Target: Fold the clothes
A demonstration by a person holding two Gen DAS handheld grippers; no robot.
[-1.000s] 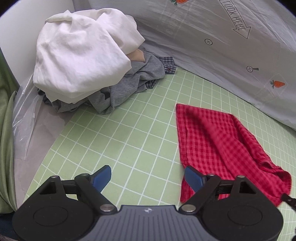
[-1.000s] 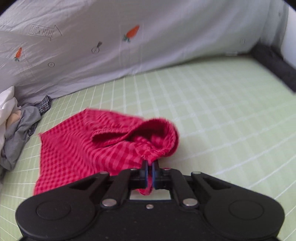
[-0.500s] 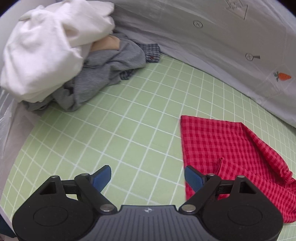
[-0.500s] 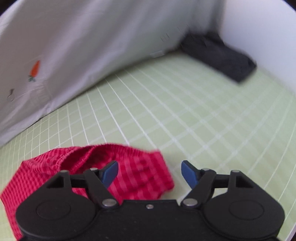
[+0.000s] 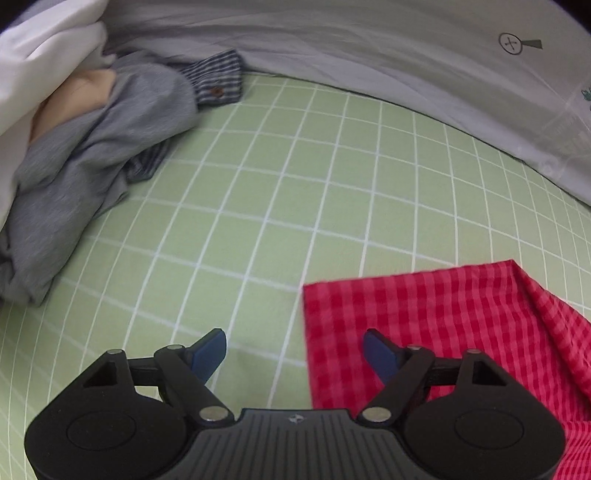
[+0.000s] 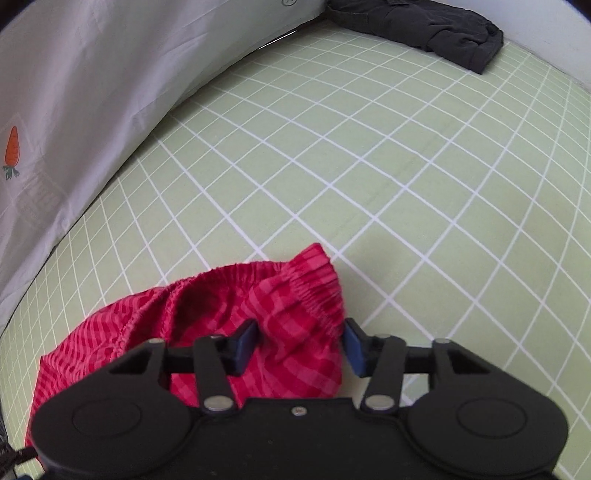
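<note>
Red checked shorts lie on the green grid mat. My left gripper is open, low over the mat, with the shorts' left corner between its blue fingertips; its right fingertip is over the cloth. In the right wrist view the shorts' elastic waistband end is bunched up. My right gripper is open and its fingers straddle that end of the shorts, with a small gap at each side.
A pile of white and grey clothes with a striped cuff lies at the far left. A grey carrot-print sheet walls the back. A dark folded garment lies at the far right corner of the mat.
My right gripper opened and let go of the waistband, then narrowed around that end. My left gripper moved forward and lower, to the shorts' left corner.
</note>
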